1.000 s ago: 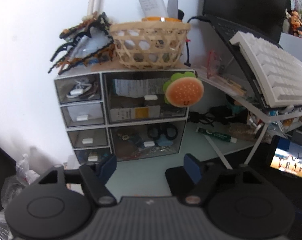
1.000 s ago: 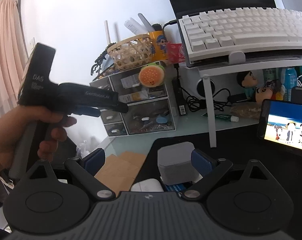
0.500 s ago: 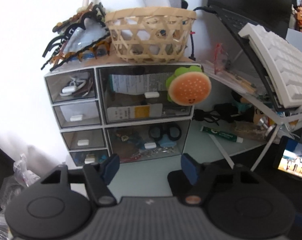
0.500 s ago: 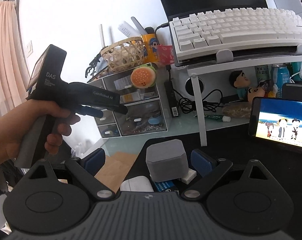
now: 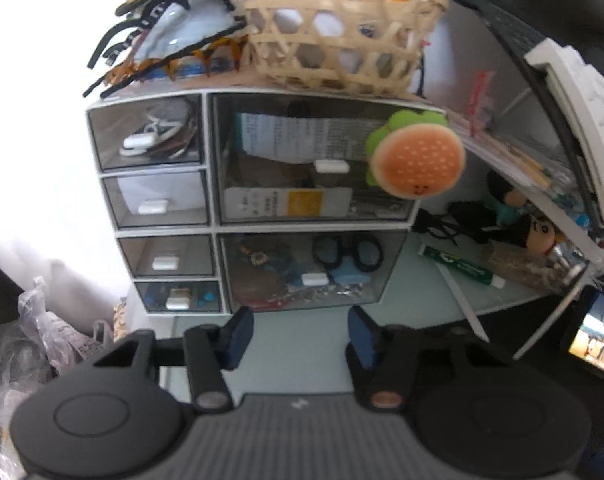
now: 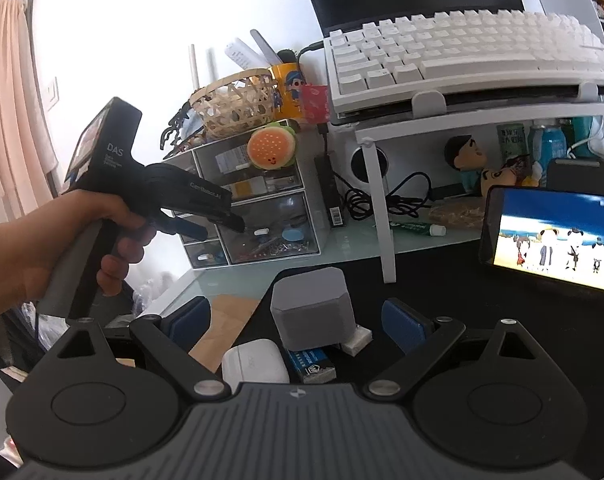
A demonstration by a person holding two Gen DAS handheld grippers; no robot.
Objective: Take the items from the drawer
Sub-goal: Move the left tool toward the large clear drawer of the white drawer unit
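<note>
Left gripper now nearer drawer unit, glasses inside closed lower drawer

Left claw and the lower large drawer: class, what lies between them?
In the left wrist view, only bare pale desk surface separates the open left claw from the lower large drawer.

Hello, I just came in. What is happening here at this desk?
A person holds a two-finger gripper in each hand at a cluttered desk. The left gripper is open and points at the bottom large drawer of a clear drawer organizer, close to its front but not touching its white handle. All drawers look closed. The right gripper is open and empty, above a grey box and white earbud case on the black mat.
</note>
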